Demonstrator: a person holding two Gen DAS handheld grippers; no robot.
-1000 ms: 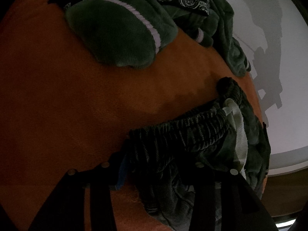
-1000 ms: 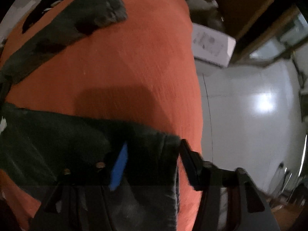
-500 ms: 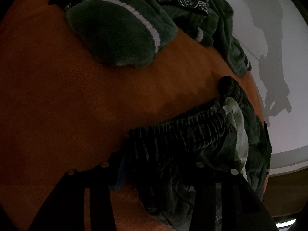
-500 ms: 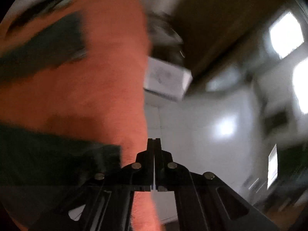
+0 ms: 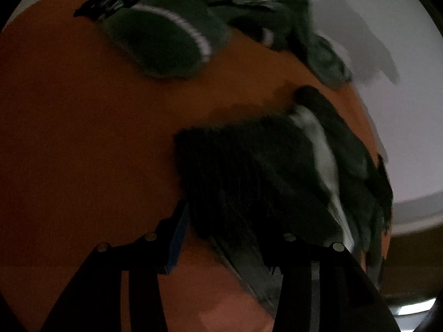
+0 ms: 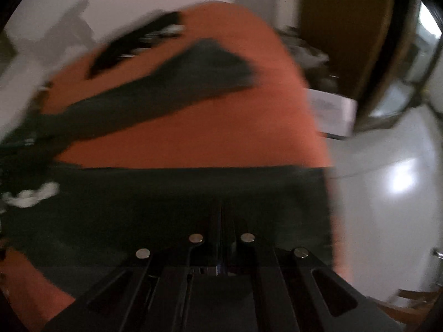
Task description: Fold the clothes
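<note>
The dark trousers (image 5: 249, 171) lie soft and limp on the near side of the orange bed (image 5: 83, 138), best taken by their gathered waistband, which the left gripper (image 5: 235, 238) pinches half-open, while the right gripper (image 6: 221, 221) hangs over them fully closed, apparently empty.

Bare orange bedspread (image 5: 83, 144) lies open to the left of the dark trousers (image 5: 249, 171), with room to pass there. Farther back, a heap of green fleece clothes (image 5: 166, 44) blocks the far edge. In the right wrist view, a dark trouser leg (image 6: 171, 83) crosses the orange cover diagonally.
</note>
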